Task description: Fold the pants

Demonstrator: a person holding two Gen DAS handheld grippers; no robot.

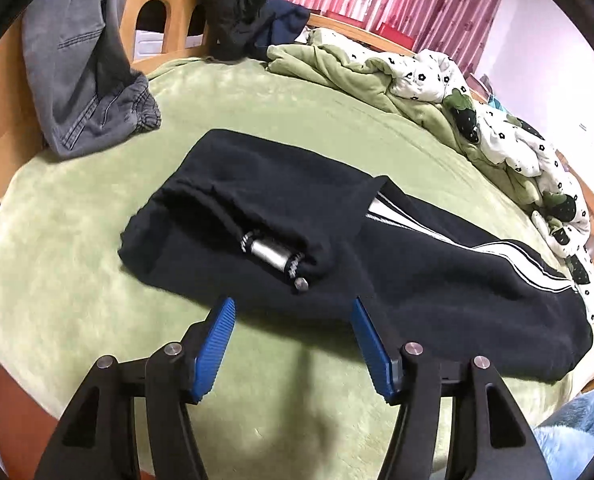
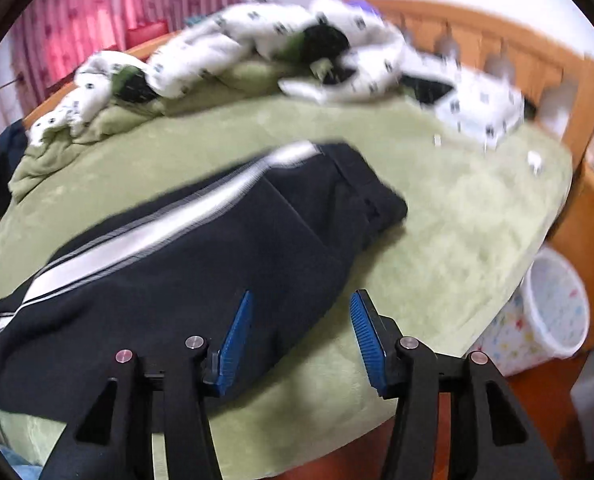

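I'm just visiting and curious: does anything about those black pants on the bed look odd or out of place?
Yes. A silver cylinder pokes out of the pants, near the waist end; what it is, I cannot tell. The waist end is folded over at an angle, not square. Both sets of jaws stand open, holding nothing.

Bare bedsheet [image 1: 77,240] beside pants [image 1: 257,208]

Left gripper [image 1: 293,308] held low and level, blue pads [image 1: 217,344] spread wide — nothing between them. Right gripper [image 2: 301,304] likewise parted and unloaded — fingers [image 2: 367,340] pointing forward.
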